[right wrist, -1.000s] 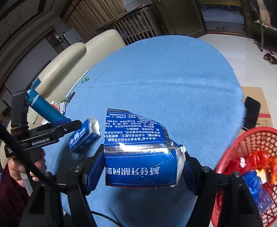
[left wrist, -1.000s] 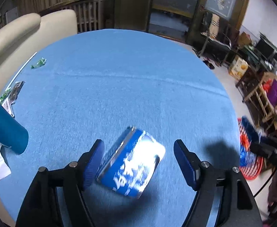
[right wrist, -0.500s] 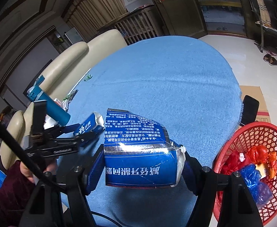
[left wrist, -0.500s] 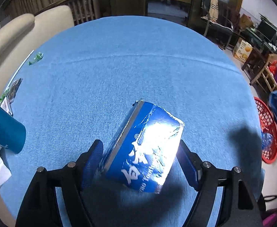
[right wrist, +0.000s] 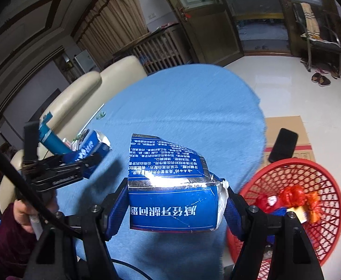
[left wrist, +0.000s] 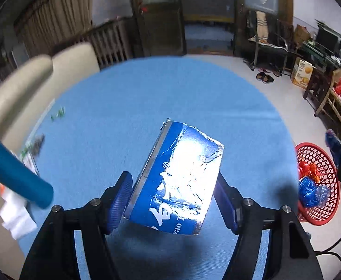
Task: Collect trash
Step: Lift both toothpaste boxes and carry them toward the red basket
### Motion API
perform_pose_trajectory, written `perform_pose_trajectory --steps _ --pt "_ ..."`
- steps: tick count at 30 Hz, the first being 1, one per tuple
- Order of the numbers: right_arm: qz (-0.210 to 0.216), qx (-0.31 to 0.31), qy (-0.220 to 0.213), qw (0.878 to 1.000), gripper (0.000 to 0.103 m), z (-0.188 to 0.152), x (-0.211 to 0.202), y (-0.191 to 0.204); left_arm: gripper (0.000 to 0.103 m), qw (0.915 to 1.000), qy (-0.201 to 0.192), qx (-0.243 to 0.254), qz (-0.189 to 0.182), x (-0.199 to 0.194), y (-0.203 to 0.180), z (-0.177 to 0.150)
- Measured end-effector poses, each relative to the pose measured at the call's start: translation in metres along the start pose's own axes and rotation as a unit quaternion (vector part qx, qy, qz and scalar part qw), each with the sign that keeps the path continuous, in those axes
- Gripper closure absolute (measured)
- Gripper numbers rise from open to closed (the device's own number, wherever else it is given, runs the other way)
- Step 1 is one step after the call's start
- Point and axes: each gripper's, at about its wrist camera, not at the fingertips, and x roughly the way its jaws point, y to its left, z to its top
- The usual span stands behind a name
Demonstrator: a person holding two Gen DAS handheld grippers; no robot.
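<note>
Beside cream sofa point(right wrist: 81, 93), blue tablecloth point(left wrist: 170, 93)

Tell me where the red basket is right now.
The red basket sits on the floor off the table's right edge, low right in both views, beside the cardboard and just past the right claw's blue box.

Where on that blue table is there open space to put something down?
The blue tablecloth is bare across its middle and far side toward the door. It is crowded along the edge by the cream sofa, with green scraps and a teal tube.
</note>
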Motion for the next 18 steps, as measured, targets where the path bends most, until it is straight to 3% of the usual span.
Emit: perform_pose_trajectory --steps 10,18 --pt "-0.023 0.010 -0.043 0.999 0.028 0.005 -0.048 -0.023 0.032 0.9963 -0.071 0.042 0.026 -0.064 -0.038 0.007" --pt "-0.032 0.017 -0.065 0.997 0.028 0.010 -0.072 -0.031 0.032 0.9930 -0.098 0.062 0.022 -0.089 -0.052 0.013"
